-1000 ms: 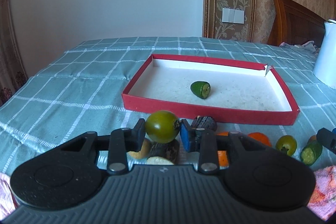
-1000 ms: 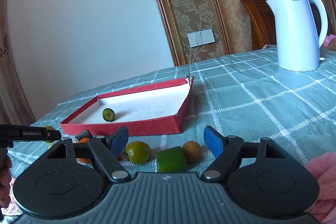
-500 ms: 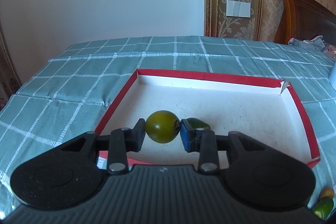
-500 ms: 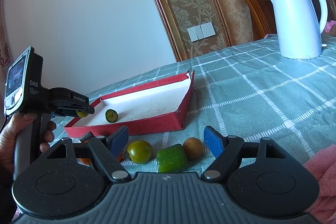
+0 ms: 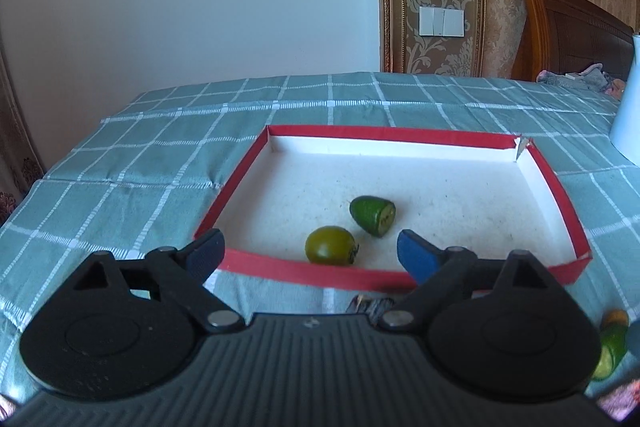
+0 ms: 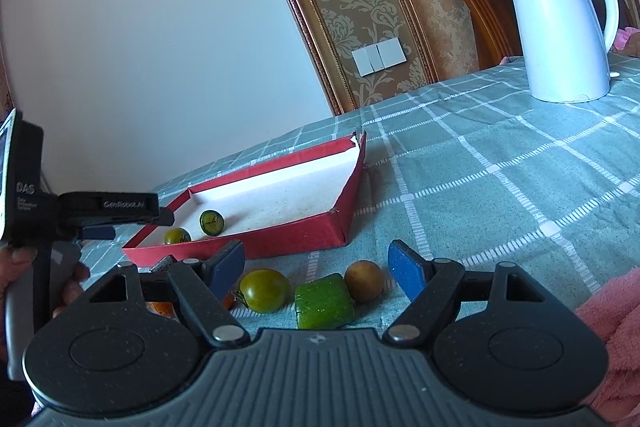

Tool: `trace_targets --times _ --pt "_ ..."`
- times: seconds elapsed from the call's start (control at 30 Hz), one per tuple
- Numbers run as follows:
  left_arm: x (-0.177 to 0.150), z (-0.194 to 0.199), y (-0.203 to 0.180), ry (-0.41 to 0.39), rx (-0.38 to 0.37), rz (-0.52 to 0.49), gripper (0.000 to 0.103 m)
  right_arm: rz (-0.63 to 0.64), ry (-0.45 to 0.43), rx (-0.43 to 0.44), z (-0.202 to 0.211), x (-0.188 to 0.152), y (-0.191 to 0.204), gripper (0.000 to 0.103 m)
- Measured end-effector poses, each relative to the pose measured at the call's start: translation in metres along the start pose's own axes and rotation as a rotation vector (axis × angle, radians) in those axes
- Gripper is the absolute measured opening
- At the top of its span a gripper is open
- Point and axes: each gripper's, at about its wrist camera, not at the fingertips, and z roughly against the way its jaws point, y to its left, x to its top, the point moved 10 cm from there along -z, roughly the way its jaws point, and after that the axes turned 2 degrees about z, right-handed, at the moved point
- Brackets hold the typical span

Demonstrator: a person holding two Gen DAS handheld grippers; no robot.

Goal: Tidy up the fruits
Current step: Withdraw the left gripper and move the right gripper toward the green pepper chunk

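The left hand-held gripper is released, jaws spread wide and holding nothing, positioned at the near wall of the red tray. Inside the tray, a green tomato lies just behind the near wall. A cut green fruit lies just beyond the tomato, cut face toward the camera, apart from it.

The right hand-held gripper is also released and empty, low over the checked cloth in front of the tray. Between its fingers, outside the tray, lie a second green tomato, a green block and a brown round fruit; whether block and brown fruit touch cannot be told. A white kettle stands well beyond the tray.
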Motion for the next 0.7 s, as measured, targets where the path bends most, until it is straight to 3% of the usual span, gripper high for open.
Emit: trace_targets --times 0.27,0.5,0.63,0.7 --pt "-0.041 0.029 0.027 -0.018 0.038 0.008 0.094 0.004 -0.007 -0.007 0.000 0.000 0.001 0.079" --pt "-0.058 0.018 0.040 0.002 0.056 0.037 0.094 0.033 -0.025 -0.020 0.004 0.002 0.002 0.079" --pt "-0.060 0.014 0.041 0.011 0.027 0.051 0.097 0.077 -0.017 -0.022 0.006 0.001 0.009 0.079" --pt "-0.061 0.013 0.041 0.015 0.021 0.053 0.097 0.094 0.002 -0.022 0.007 0.000 0.011 0.084"
